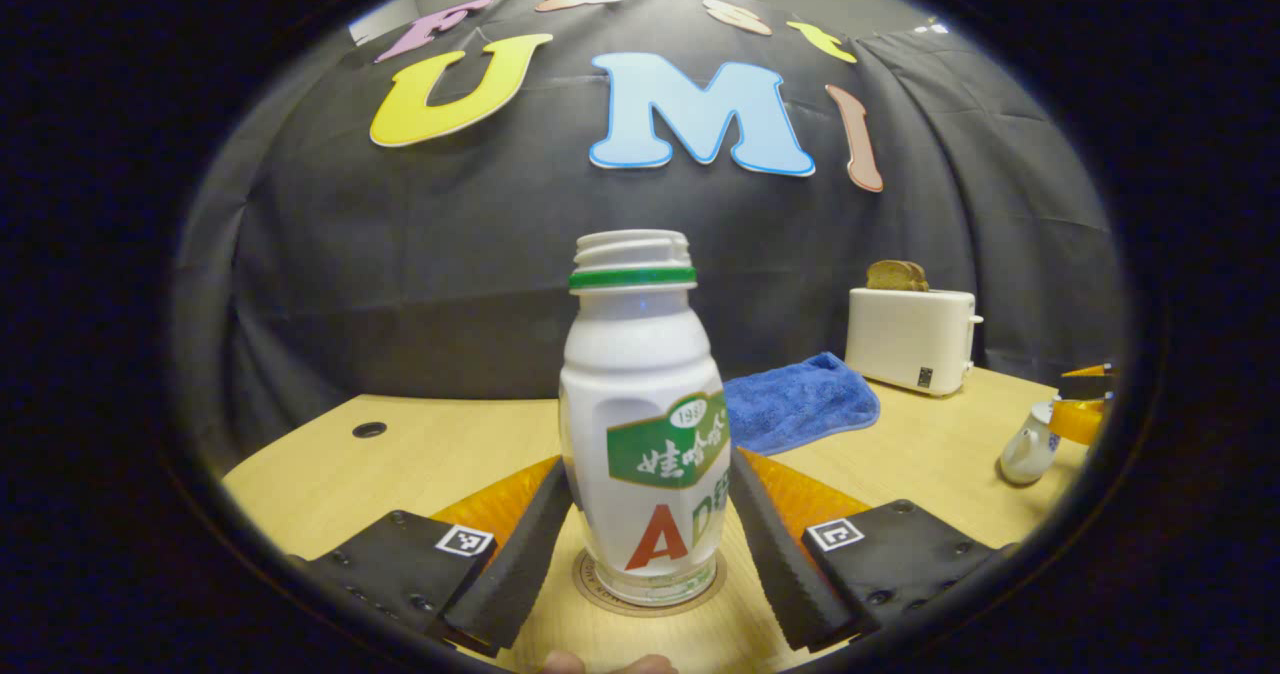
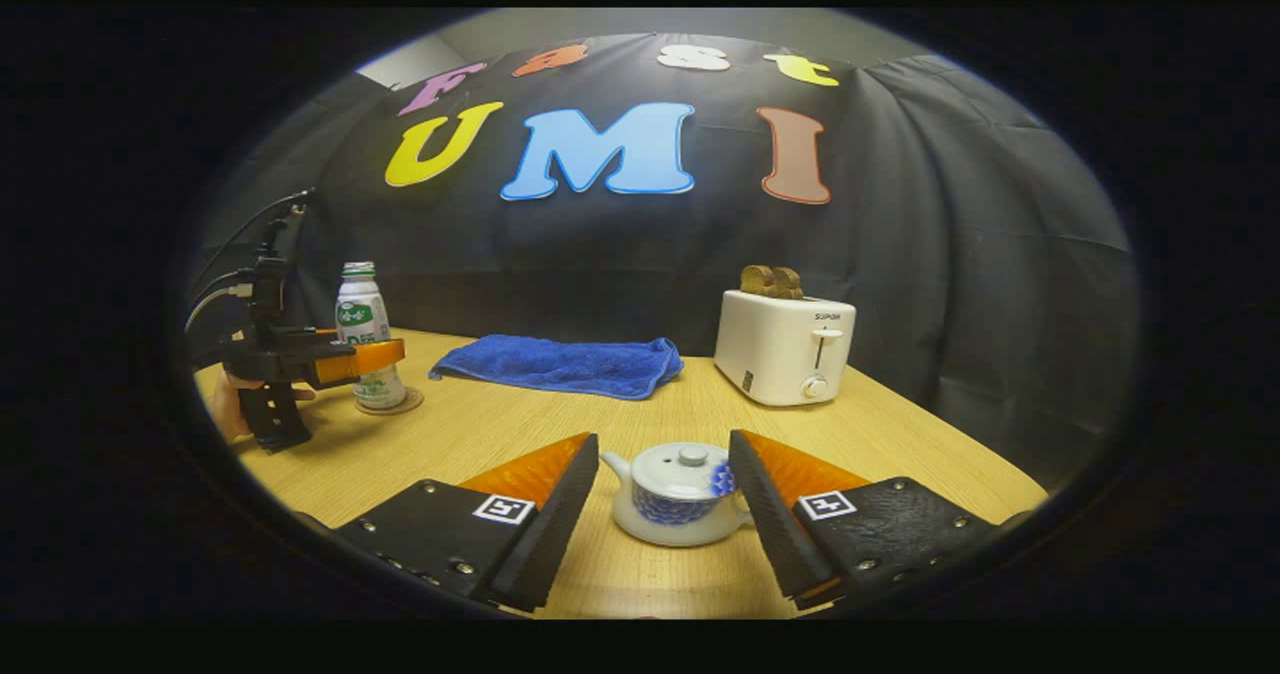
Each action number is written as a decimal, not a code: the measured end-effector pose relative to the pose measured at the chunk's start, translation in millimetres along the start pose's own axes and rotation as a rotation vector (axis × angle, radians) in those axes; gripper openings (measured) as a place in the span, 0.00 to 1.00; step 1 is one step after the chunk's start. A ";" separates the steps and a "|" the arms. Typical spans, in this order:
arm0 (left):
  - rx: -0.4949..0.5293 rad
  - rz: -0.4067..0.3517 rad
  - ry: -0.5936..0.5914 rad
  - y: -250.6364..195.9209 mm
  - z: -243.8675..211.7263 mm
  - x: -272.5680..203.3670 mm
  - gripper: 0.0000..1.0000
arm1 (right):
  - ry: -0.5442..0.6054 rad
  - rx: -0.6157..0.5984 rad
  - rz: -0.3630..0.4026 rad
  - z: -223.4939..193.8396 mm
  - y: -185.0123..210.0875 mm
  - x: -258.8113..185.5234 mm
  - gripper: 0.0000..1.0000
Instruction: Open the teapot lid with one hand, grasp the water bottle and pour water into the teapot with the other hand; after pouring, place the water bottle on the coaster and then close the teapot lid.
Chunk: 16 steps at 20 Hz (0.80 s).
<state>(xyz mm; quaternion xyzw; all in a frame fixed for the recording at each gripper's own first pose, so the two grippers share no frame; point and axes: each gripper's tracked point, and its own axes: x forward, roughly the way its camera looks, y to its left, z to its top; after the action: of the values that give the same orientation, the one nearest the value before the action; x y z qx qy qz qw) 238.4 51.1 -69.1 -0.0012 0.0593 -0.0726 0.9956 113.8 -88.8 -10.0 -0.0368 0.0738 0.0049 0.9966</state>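
In the left gripper view, the left gripper (image 1: 648, 539) has its 2 fingers set on either side of the white plastic water bottle with a green label and green neck ring (image 1: 645, 424). The fingers lie close against the bottle's sides, but I cannot tell whether they press on it. The bottle stands upright with no cap, on a round brown coaster (image 1: 648, 590) on the light wooden bench (image 1: 440, 454). Beyond it lies a folded blue towel (image 1: 800, 404), and farther right stands a white toaster (image 1: 910, 339) with brown toast in its slot. At the far right edge sits the small white teapot with blue pattern (image 1: 1030, 449).

In the right gripper view, the right gripper (image 2: 665, 509) has its fingers apart, with the teapot (image 2: 675, 494) between them and a gap on each side. The teapot's lid with its round knob (image 2: 692, 454) is on. Farther off on the left, the left gripper (image 2: 375, 354) sits at the bottle (image 2: 365, 329), with a hand (image 2: 228, 404) behind it. The towel (image 2: 560, 364) and toaster (image 2: 785, 349) stand near the wall.
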 end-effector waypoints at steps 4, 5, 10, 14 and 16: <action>-0.014 0.021 0.003 6.9 -1.5 -6.4 0.98 | -0.011 0.004 0.015 3.6 3.4 -2.5 0.81; -0.016 0.023 0.000 7.2 -0.5 -8.2 1.00 | -0.014 0.006 0.019 3.8 4.9 -2.4 0.81; -0.031 0.024 -0.001 5.8 -1.3 -16.5 1.00 | -0.021 -0.001 0.032 5.6 9.8 -5.1 0.81; -0.031 0.024 -0.024 3.3 7.1 -21.3 1.00 | -0.022 0.004 0.034 5.9 10.1 -5.4 0.81; -0.037 0.020 -0.023 0.2 7.5 -24.1 0.98 | -0.021 0.002 0.033 6.1 10.3 -5.4 0.81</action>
<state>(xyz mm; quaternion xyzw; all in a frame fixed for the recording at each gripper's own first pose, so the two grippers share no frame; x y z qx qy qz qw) 215.7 54.7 -58.8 -0.0199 0.0493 -0.0614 0.9967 109.2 -78.0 -3.9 -0.0347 0.0638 0.0218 0.9971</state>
